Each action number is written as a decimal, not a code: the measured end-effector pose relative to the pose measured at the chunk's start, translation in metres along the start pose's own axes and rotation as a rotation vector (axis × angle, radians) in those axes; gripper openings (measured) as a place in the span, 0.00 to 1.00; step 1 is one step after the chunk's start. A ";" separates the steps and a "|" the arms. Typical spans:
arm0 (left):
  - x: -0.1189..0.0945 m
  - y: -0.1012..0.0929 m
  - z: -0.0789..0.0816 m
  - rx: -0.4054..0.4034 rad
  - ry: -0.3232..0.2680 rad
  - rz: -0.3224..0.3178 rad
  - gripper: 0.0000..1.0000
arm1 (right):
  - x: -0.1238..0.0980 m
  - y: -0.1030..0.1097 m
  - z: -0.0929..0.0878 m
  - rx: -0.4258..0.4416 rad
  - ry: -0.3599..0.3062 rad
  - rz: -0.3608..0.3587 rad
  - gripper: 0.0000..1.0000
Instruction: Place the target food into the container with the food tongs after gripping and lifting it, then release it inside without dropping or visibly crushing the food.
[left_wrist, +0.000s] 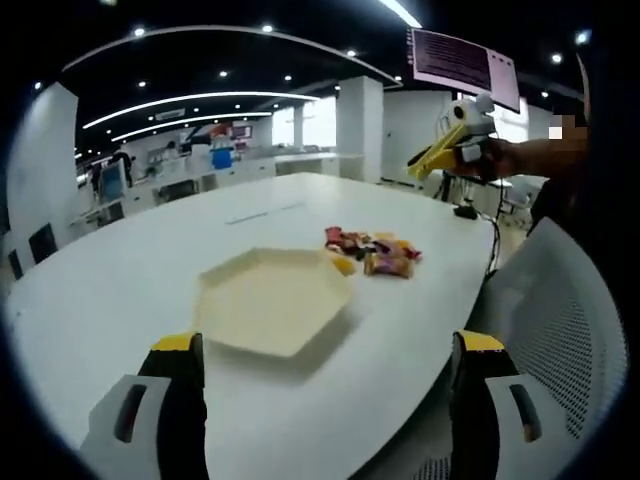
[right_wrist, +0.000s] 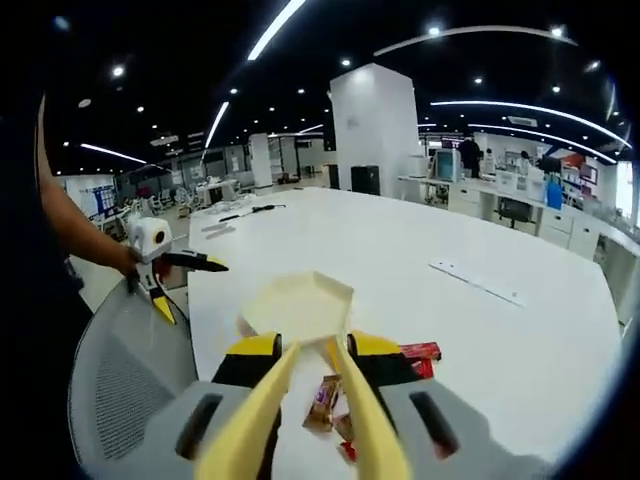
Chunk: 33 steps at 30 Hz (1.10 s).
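Yellow tongs (right_wrist: 300, 410) sat clamped in my right gripper (right_wrist: 312, 375), whose fingers (right_wrist: 250, 365) had closed on the handles, tips a little apart. Just ahead of those tips lay the snacks (right_wrist: 330, 400) on the white surface (right_wrist: 480, 330), and beyond them the pale hexagonal tray (right_wrist: 300, 300), empty. My left gripper (left_wrist: 320, 400) hung with fingers (left_wrist: 180, 385) spread wide, holding nothing, the tray (left_wrist: 270, 300) just ahead of them. I judged the pickup had not begun. To do it well, I'd straddle one wrapped piece, squeeze gently so it wasn't crushed, lift straight, and open low inside the tray.
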<state>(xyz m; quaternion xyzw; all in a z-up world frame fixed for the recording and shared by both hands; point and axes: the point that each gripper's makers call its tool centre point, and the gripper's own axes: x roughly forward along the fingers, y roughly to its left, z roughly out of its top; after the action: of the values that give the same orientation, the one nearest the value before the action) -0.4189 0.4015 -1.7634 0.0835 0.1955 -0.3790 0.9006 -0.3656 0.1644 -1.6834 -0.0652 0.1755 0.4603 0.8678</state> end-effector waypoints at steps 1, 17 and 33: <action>0.000 -0.002 0.000 0.003 0.001 -0.008 0.99 | 0.003 0.000 -0.003 0.000 0.006 -0.001 0.25; 0.003 -0.001 -0.012 -0.022 0.049 -0.003 0.99 | 0.042 -0.009 -0.061 0.031 0.096 -0.033 0.24; 0.004 0.000 -0.018 -0.012 0.079 -0.001 0.99 | 0.072 -0.014 -0.106 0.083 0.182 -0.072 0.25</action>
<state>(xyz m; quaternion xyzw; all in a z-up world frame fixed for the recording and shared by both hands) -0.4216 0.4043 -1.7819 0.0928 0.2335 -0.3746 0.8925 -0.3428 0.1834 -1.8091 -0.0773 0.2702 0.4135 0.8660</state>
